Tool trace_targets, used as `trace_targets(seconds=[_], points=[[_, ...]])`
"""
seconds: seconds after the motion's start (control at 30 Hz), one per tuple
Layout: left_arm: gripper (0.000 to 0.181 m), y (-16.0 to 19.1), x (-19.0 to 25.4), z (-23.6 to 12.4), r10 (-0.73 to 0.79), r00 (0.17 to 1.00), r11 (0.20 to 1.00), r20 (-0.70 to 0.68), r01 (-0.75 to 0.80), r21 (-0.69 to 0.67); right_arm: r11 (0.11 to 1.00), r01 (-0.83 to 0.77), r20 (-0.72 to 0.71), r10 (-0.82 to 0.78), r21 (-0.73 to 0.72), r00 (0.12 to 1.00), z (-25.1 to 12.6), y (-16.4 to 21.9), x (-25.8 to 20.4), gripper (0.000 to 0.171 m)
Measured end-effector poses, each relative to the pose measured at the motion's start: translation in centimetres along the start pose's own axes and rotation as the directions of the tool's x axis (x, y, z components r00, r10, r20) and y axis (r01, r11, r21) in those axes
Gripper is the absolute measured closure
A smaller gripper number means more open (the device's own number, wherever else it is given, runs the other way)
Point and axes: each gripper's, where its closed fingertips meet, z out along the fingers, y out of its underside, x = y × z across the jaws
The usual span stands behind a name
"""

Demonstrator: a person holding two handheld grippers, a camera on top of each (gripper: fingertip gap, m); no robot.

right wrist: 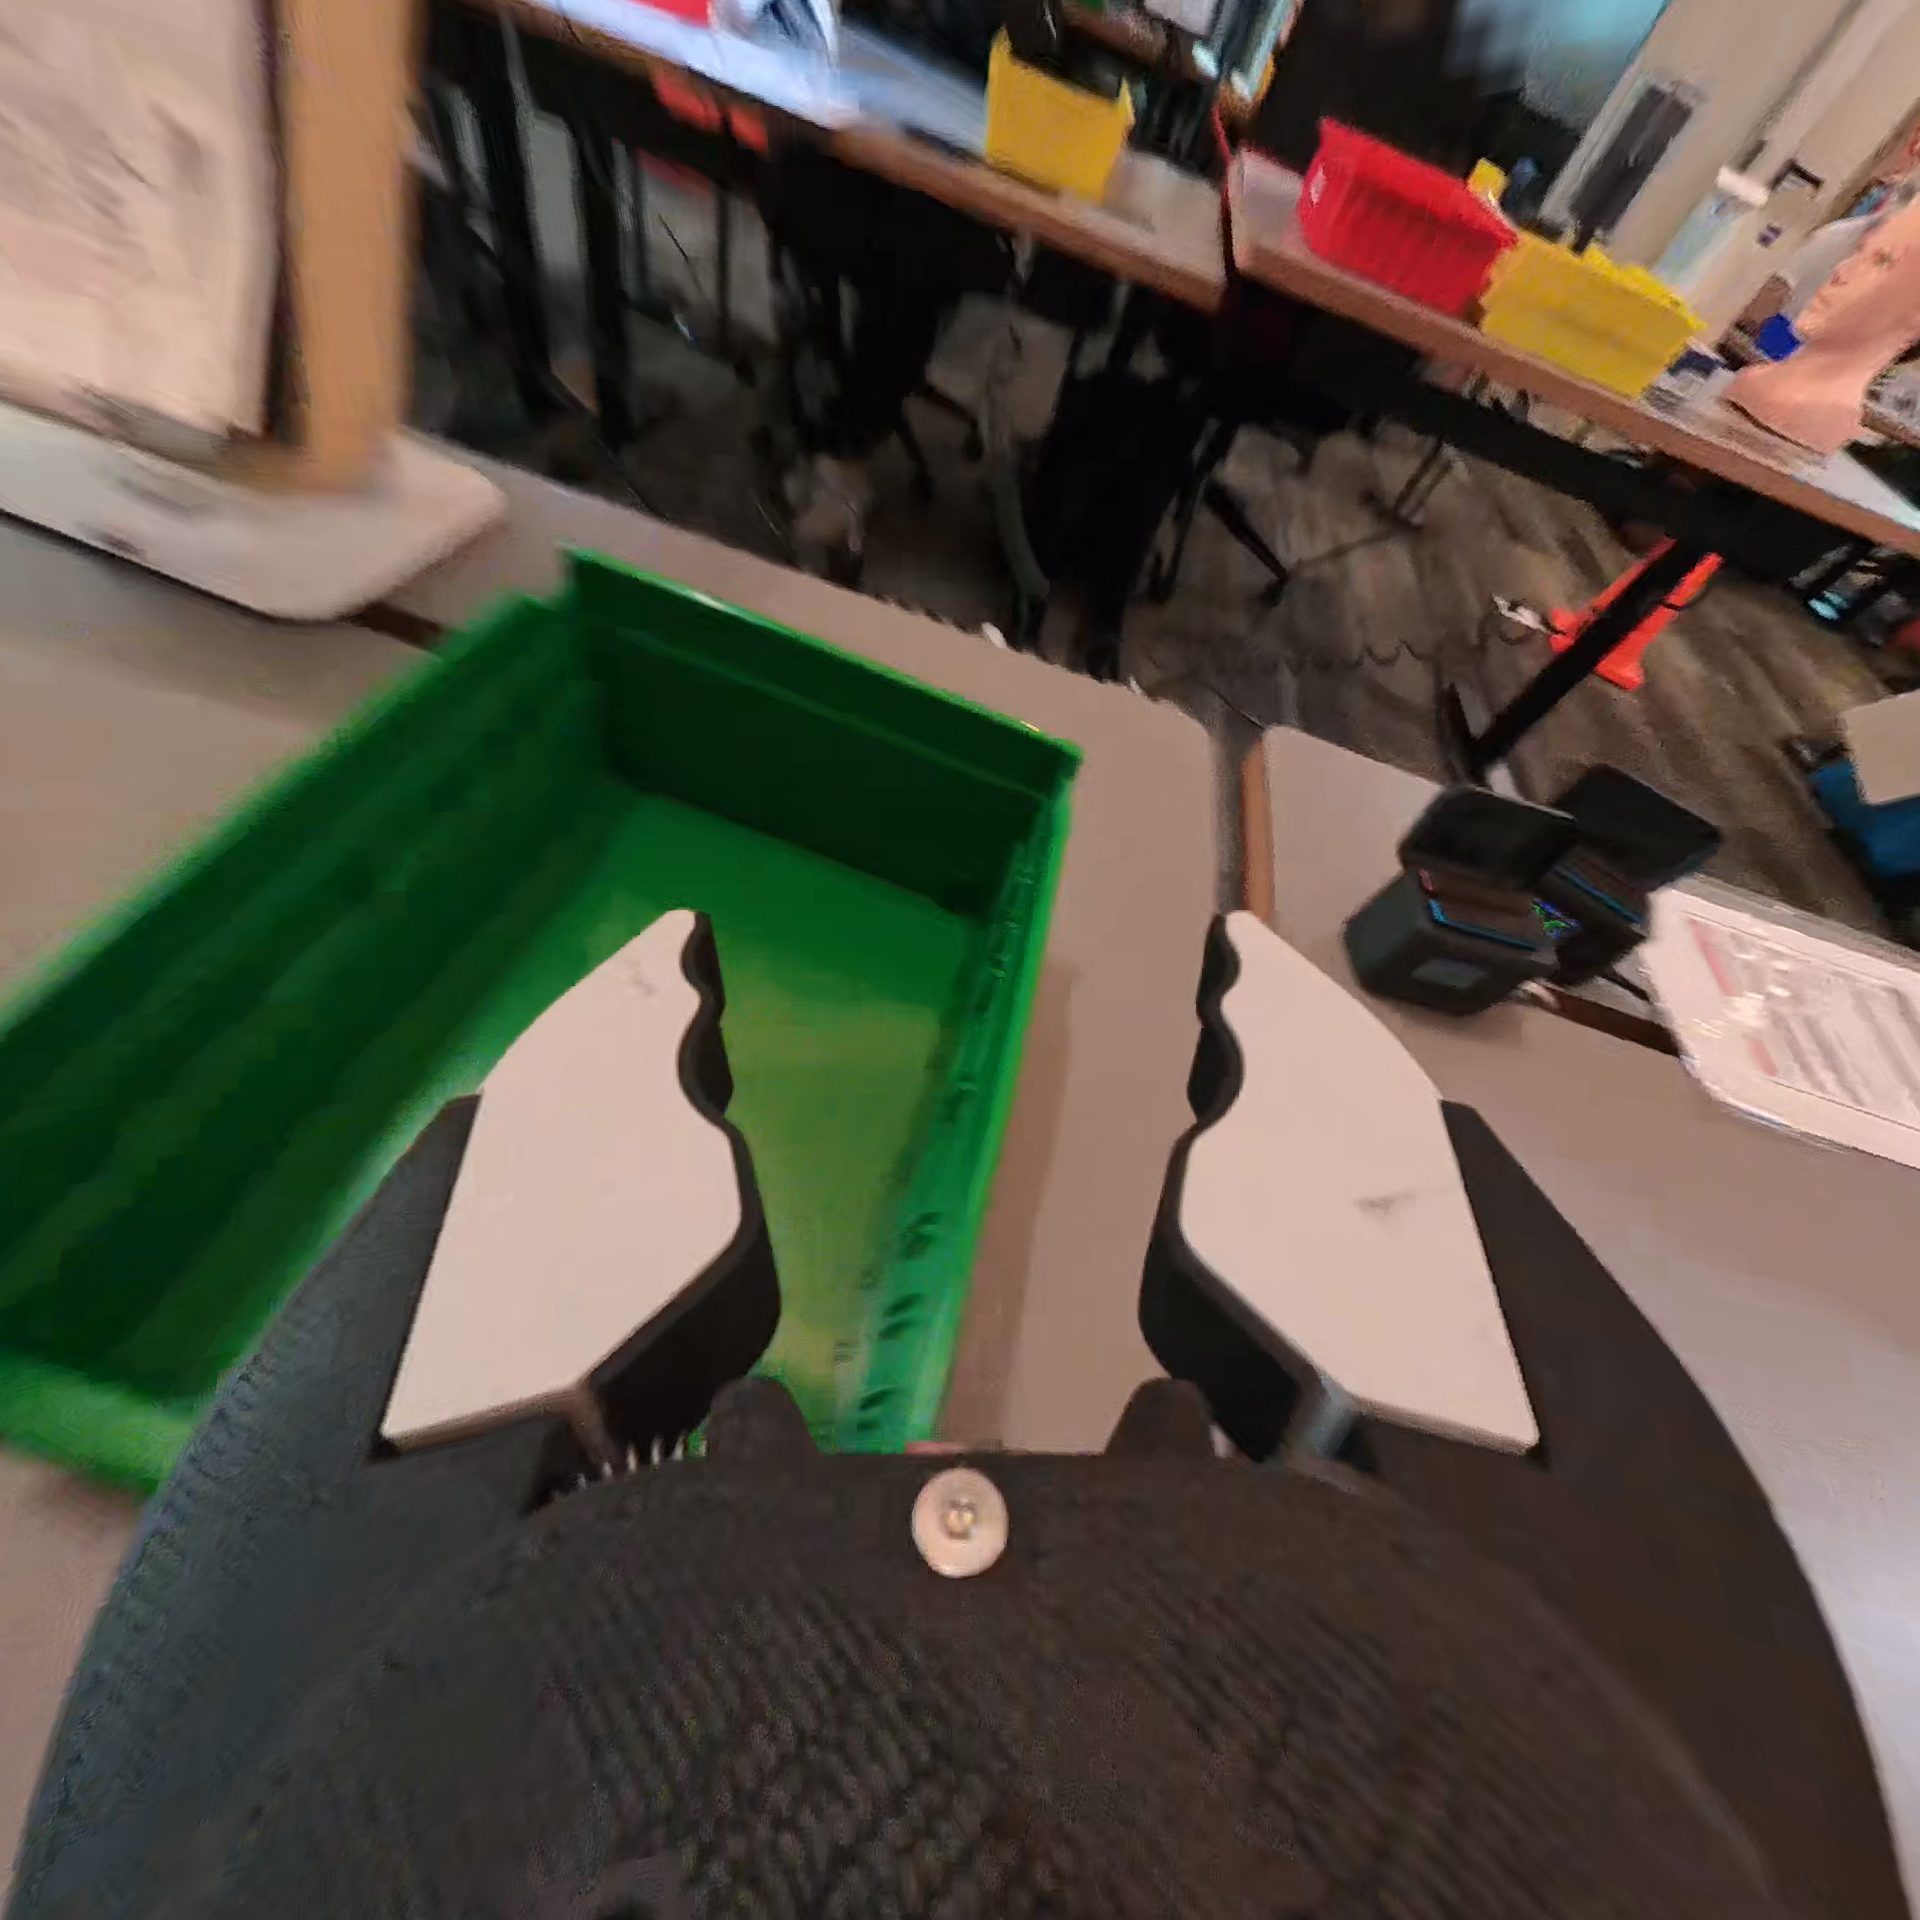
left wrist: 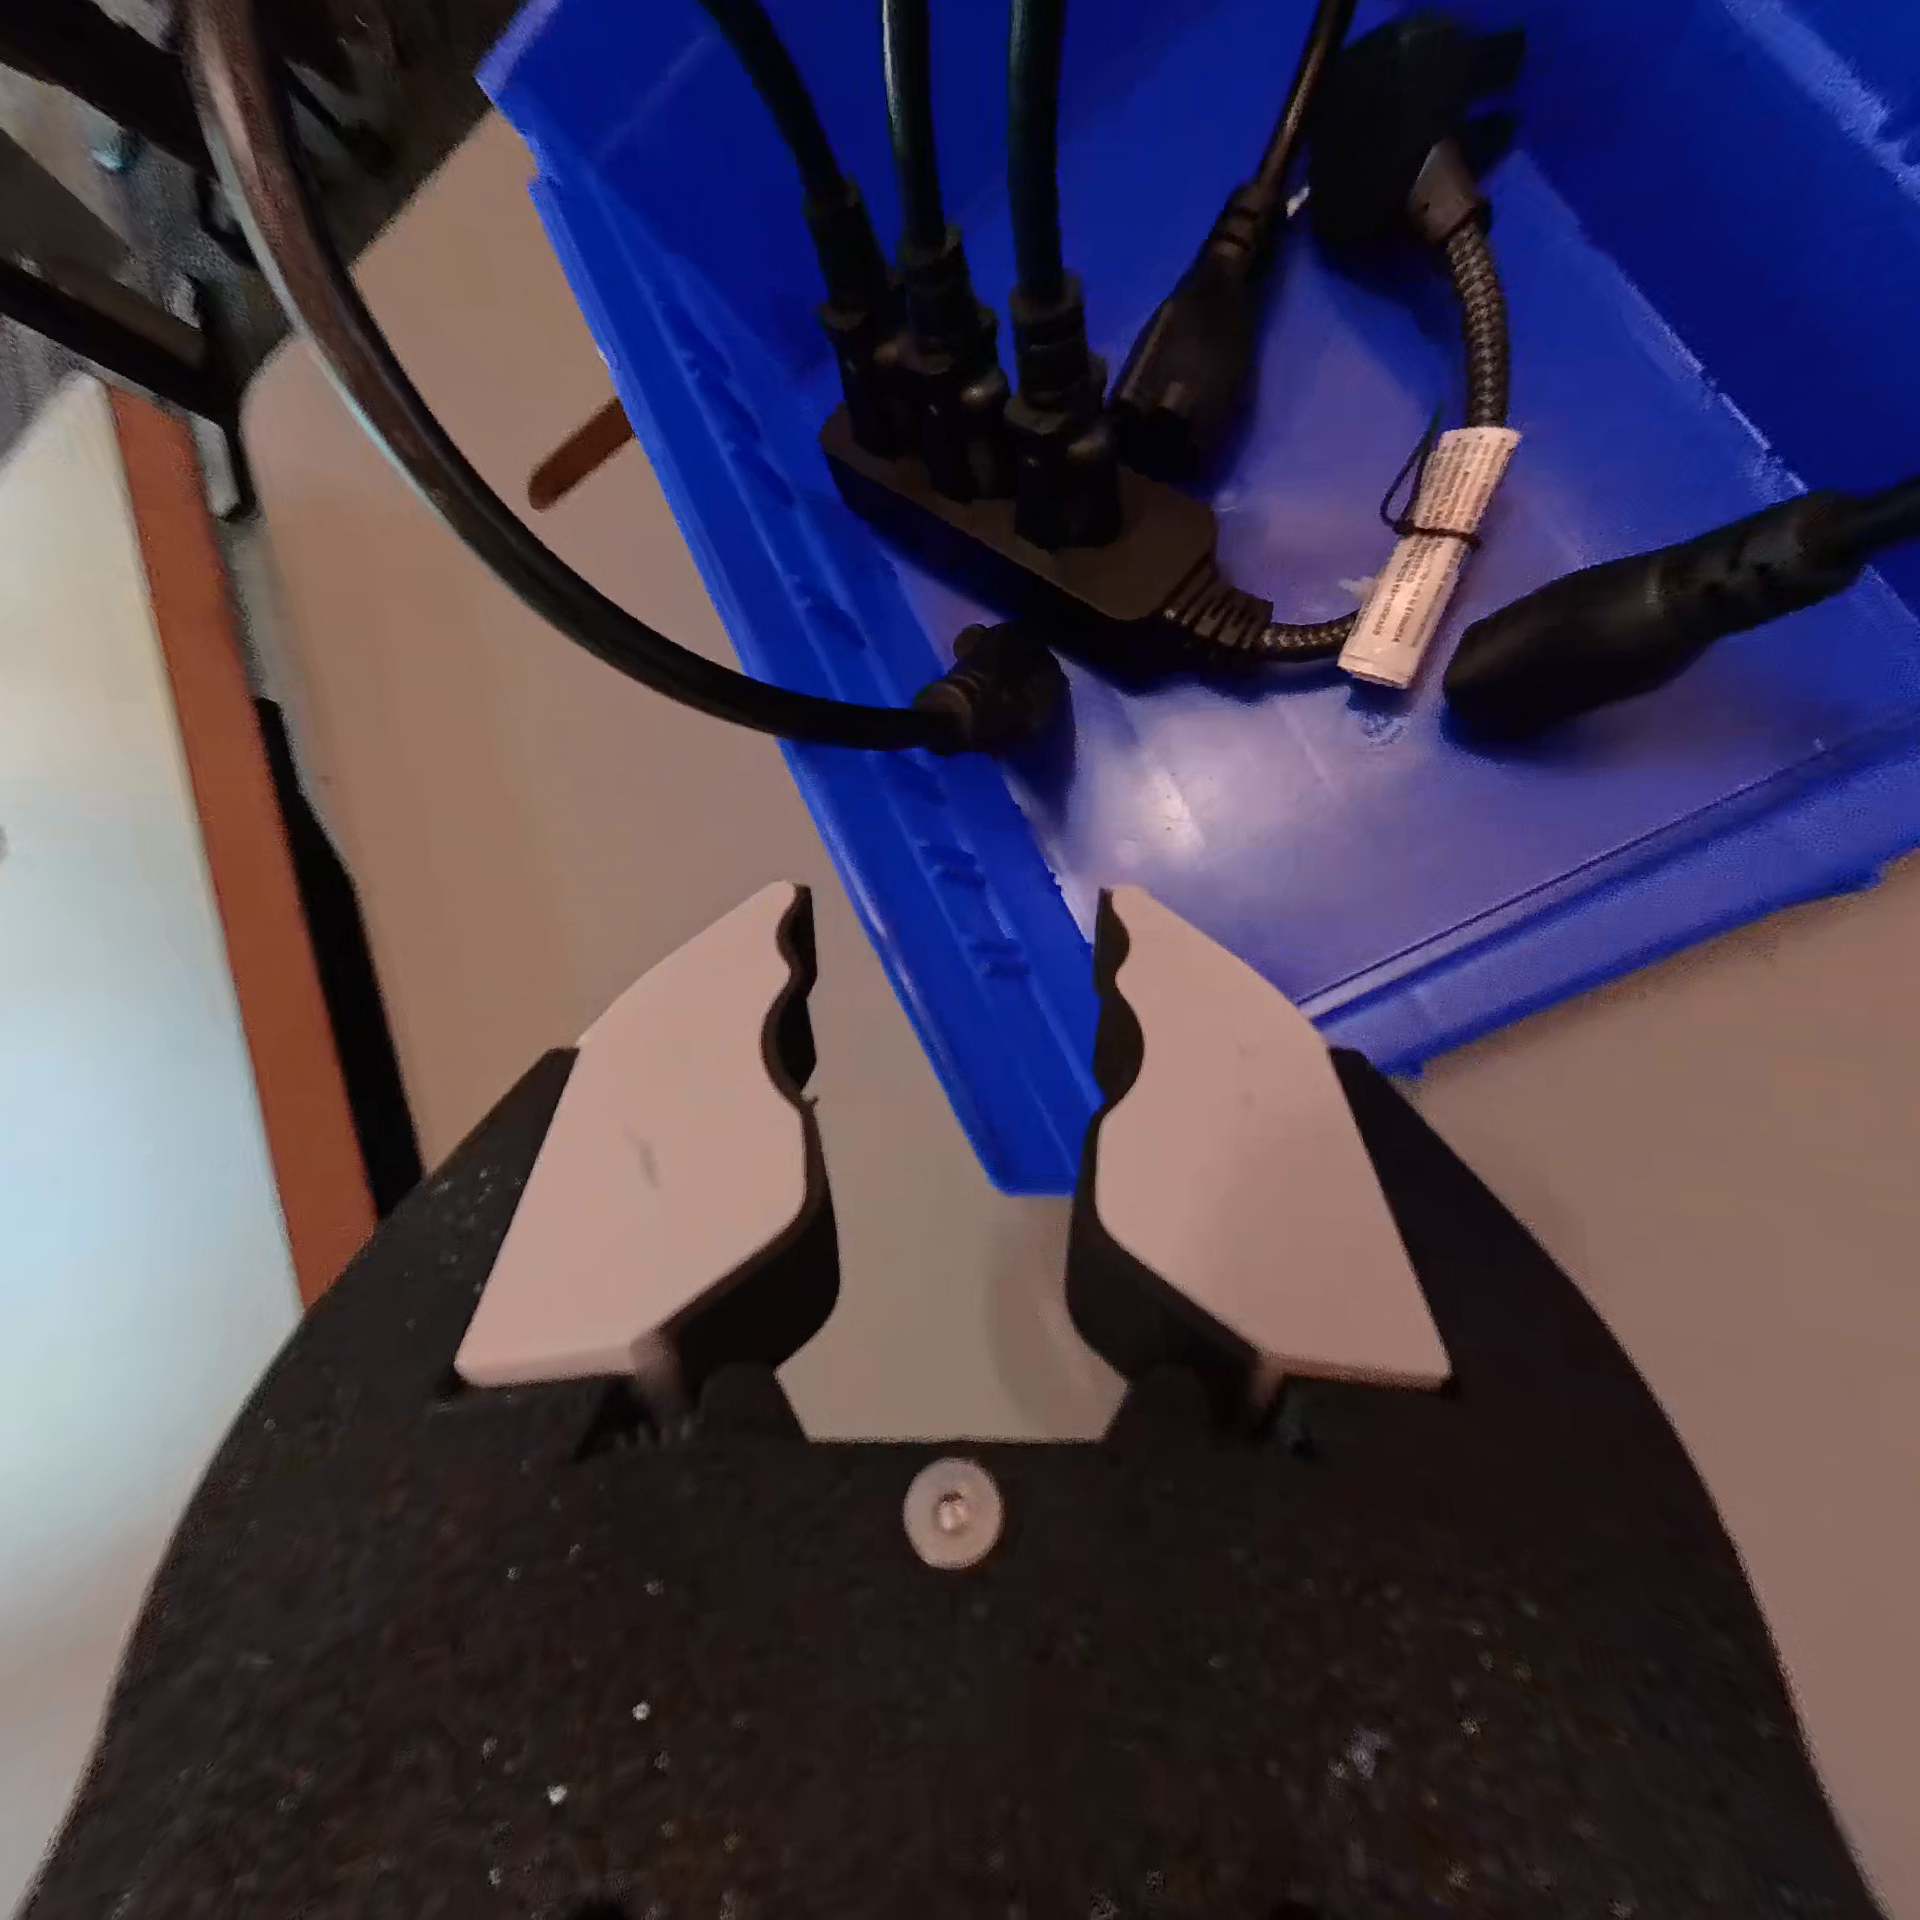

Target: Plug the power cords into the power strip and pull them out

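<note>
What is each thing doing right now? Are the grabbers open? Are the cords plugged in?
left gripper: open, empty.
right gripper: open, empty.
power strip: lying in the blue bin, three cords plugged in.
loose plug: unplugged, lying in bin.
green bin: empty.

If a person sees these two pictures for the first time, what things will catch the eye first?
In the left wrist view, the blue bin stands out, with a black power strip inside carrying several plugged black cords. In the right wrist view, the bright green bin lies empty beyond the open right gripper.
</note>
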Motion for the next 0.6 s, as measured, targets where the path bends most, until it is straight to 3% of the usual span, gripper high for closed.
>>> trace_targets(seconds=[0.07,0.17,0.3,0.37,0.5,0.6], points=[[0.131,-1.0,0.0,-1.6,0.012,1.0,0.999,0.028,-0.014,0.042,0.997,-0.055,0.089,0.05,0.048,0.995,-2.5,-1.2,-4.4,0.077],[0.141,-2.9,2.9,-2.8,-0.04,0.995,0.99,-0.096,0.052,0.131,0.981,-0.163,0.224,0.137,0.103,0.965,-4.3,-0.9,-13.2,0.091],[0.136,-3.5,5.9,-0.9,-0.193,0.956,0.978,-0.221,0.206,0.034,0.979,-0.172,0.414,0.111,0.113,0.904,-3.2,-0.1,-24.6,0.094],[0.133,-3.6,6.0,0.3,-0.244,0.952,0.969,-0.186,0.248,-0.002,0.994,-0.07,0.414,0.03,0.08,0.91,-2.3,-0.1,-27.1,0.08],[0.139,-3.7,6.6,2.2,-0.344,0.924,0.939,-0.166,0.336,-0.072,0.988,-0.047,0.447,-0.024,0.146,0.894,-3.1,-1.8,-30.0,0.089],[0.117,-3.7,5.3,4.1,-0.378,0.921,0.921,-0.091,0.364,-0.138,0.987,0.019,0.467,-0.092,0.16,0.879,-3.9,-2.2,-31.3,0.085]])
